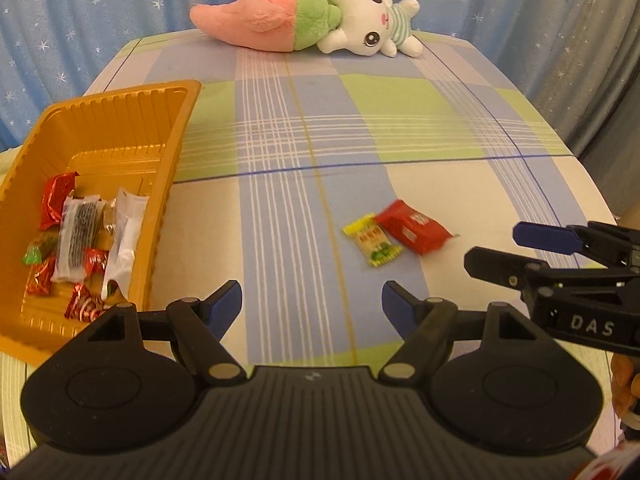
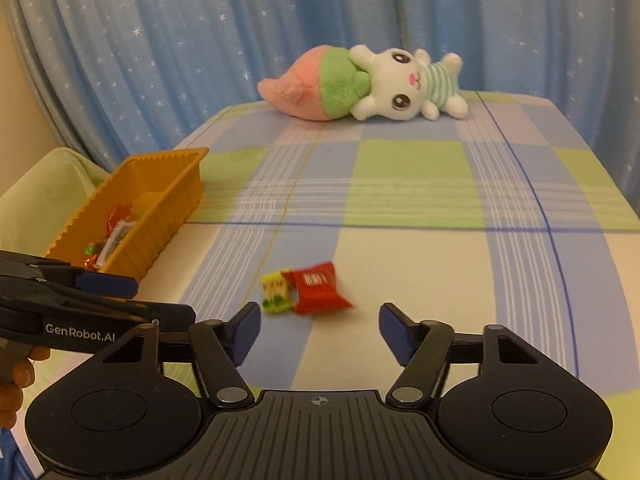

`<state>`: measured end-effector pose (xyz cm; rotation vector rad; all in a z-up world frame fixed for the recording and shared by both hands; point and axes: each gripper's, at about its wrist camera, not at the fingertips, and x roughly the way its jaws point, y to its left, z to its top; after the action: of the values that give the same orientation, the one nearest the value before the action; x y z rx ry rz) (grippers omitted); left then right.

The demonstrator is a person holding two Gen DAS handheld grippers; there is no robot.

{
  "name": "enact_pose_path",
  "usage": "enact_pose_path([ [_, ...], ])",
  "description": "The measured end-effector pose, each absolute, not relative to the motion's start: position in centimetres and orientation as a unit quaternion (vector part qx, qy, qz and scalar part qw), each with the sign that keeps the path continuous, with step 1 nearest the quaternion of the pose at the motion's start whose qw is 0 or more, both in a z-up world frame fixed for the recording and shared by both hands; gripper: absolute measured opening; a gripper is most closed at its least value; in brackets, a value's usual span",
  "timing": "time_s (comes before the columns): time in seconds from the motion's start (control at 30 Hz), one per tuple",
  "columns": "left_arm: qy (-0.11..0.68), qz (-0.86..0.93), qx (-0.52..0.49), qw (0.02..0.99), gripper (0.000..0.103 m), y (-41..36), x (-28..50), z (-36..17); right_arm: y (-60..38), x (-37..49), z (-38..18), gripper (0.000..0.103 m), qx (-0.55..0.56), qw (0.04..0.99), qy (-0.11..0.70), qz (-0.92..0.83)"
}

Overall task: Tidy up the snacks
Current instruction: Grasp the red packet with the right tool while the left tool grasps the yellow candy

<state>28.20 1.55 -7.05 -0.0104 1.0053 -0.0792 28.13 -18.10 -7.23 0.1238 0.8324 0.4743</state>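
Note:
A yellow-green snack packet and a red snack packet lie side by side on the checked cloth. The right wrist view shows them too: yellow, red, just beyond the fingers. An orange tray at the left holds several wrapped snacks; it also shows in the right wrist view. My left gripper is open and empty, between the tray and the packets. My right gripper is open and empty, just short of the packets; it also shows in the left wrist view.
A pink-and-green plush with a white bunny lies at the far edge of the table. A blue starry curtain hangs behind. A pale green cushion sits left of the tray.

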Motion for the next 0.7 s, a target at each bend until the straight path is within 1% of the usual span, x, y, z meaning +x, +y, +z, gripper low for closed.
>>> enact_pose_path([
  [0.07, 0.482, -0.035, -0.006, 0.875, 0.075, 1.9, 28.8, -7.2, -17.5, 28.9, -7.5, 0.059, 0.05, 0.884, 0.4, 0.235],
  [0.37, 0.492, -0.026, -0.012, 0.87, 0.075, 2.7, 30.6, -8.2, -15.4, 31.9, -9.6, 0.052, 0.015, 0.877, 0.412, 0.248],
  [0.7, 0.498, -0.028, -0.014, 0.866, 0.075, 2.7, 31.5, -9.0, -14.3, 33.3, -11.4, 0.044, -0.006, 0.866, 0.433, 0.252],
])
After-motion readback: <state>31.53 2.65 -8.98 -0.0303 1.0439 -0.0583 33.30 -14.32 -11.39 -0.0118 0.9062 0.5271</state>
